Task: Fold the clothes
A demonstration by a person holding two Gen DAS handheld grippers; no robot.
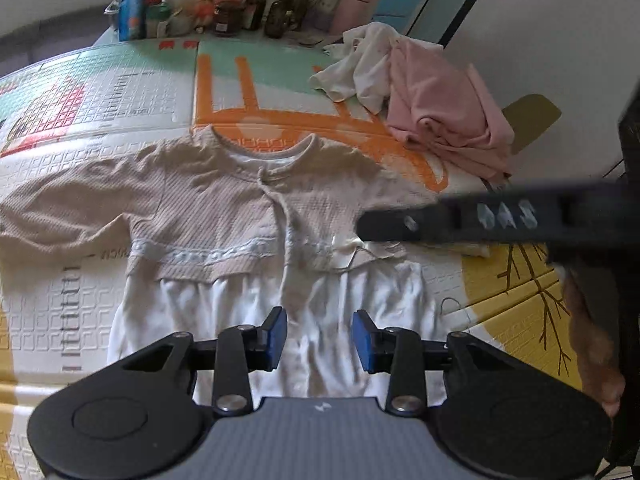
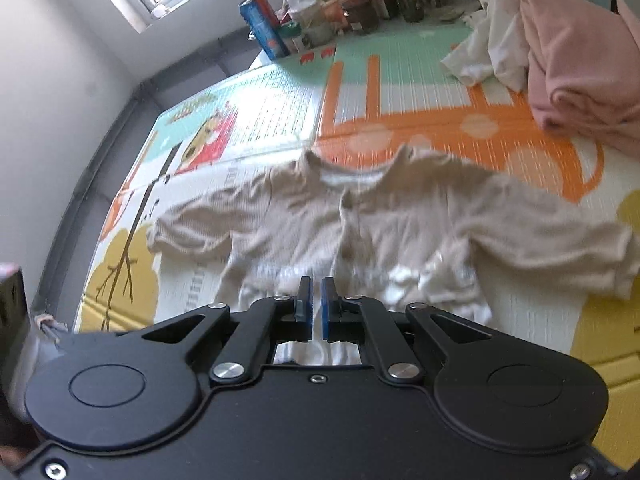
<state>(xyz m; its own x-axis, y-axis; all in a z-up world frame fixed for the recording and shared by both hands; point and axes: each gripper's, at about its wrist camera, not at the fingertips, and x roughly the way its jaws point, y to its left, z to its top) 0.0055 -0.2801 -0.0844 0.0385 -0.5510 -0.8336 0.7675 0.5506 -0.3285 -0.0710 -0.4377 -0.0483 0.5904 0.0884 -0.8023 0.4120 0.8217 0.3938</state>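
Bottles and cans crowd the far end of the patterned play mat, with a pink and white clothes heap at one corner. Spread flat mid-mat lies the beige-and-white baby dress. Left gripper hovers over its skirt, pads apart; right gripper, nearly closed with nothing between its pads, reaches across the right sleeve.

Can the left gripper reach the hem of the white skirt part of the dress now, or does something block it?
Probably yes. The left gripper is open and sits right over the white skirt, with nothing between its fingers and the cloth. The right gripper crosses further up, near the beige cardigan, so it seems out of the way.
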